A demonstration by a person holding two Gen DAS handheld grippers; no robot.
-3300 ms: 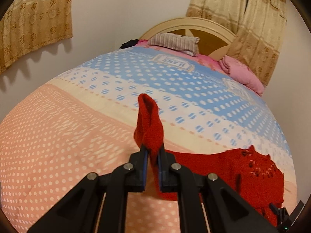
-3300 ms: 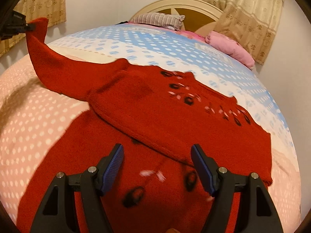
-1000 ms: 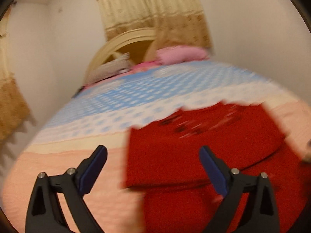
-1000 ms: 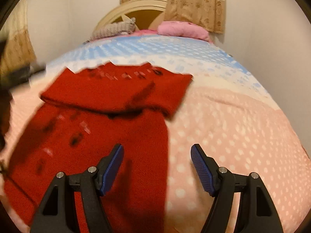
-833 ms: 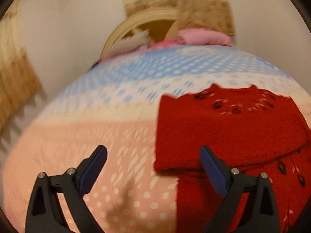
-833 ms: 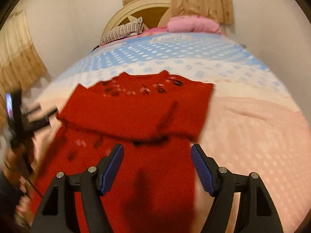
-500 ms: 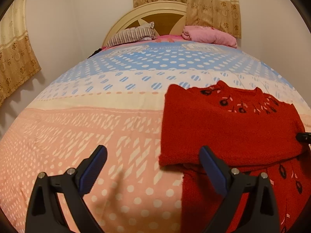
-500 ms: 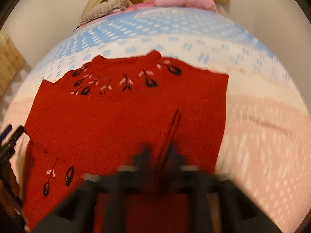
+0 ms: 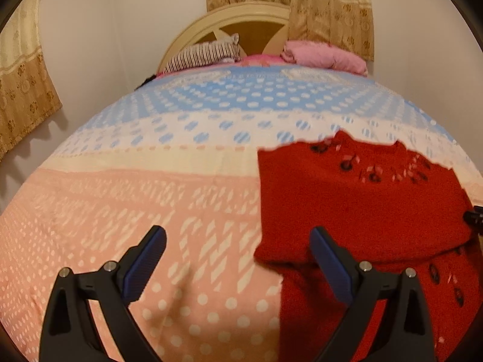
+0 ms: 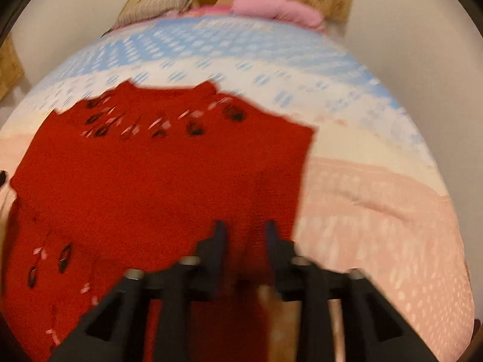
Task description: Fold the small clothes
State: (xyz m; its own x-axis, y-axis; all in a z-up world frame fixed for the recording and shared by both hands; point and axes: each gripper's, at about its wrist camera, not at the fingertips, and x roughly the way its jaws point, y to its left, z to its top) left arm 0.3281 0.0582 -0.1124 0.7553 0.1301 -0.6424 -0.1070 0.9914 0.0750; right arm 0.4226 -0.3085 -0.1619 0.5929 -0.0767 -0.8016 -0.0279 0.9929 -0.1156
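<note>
Now the left claw [image 9: 238, 268] is hanging spread wide and empty over the pink, cream and blue dotted bedspread [image 9: 151, 196], beside the left edge of the red knitted sweater with dark flower embroidery [image 9: 356, 205], probably ready to take that side. The sweater is lying flat on the bed, its sleeves apparently folded in across the chest, so a lengthwise fold seems next. Further right, the right claw [image 10: 244, 235] is sitting low over the sweater's right part with its jaws narrowed around a raised ridge of knit; blur makes it impossible to tell whether they are actually pinching it.
</note>
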